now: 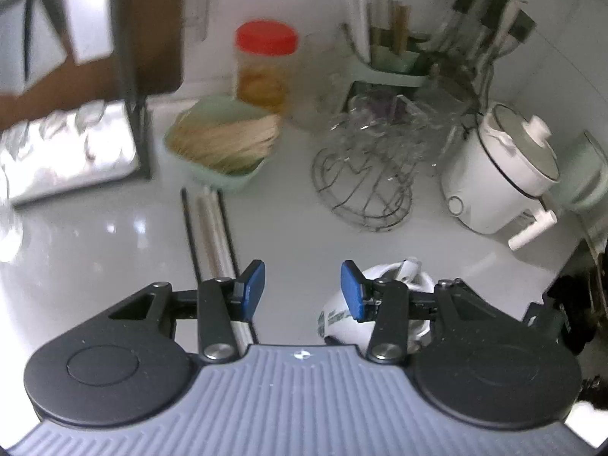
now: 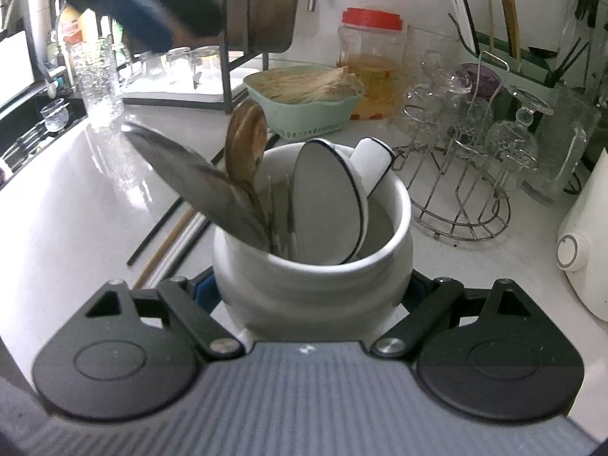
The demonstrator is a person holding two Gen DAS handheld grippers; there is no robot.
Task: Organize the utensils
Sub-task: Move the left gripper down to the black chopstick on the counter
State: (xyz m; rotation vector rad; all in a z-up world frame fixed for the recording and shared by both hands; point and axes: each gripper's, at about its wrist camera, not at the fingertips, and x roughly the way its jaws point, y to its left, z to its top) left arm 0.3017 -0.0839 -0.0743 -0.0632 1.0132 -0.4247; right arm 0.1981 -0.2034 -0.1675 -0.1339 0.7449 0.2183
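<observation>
Right gripper had its jaws clamped on the white crock, pads on either flank low on the body. The crock stood on the bench, already loaded: metal spoon, wooden spoon, two white ceramic spoons and some thin sticks inside.

Left gripper hung above the bench with jaws apart and nothing between them. The loose chopsticks still lay flat on the bench, roughly parallel, just beside its left pad and running under it. The crock sat just beside the right pad in the left wrist view.

Judgement: the step in hand was picking up those chopsticks for the crock.

To do it well:
- shift the left gripper sideways so the sticks fall between the pads, not under one
- grab across the bundle, not along it
- the sticks are thin and flat on a glossy top, so bring the tips right down to the surface before closing
- the right grip should stay firm; the crock is crowded and spoon handles may snag incoming sticks
- enter on the free side, steeply
</observation>
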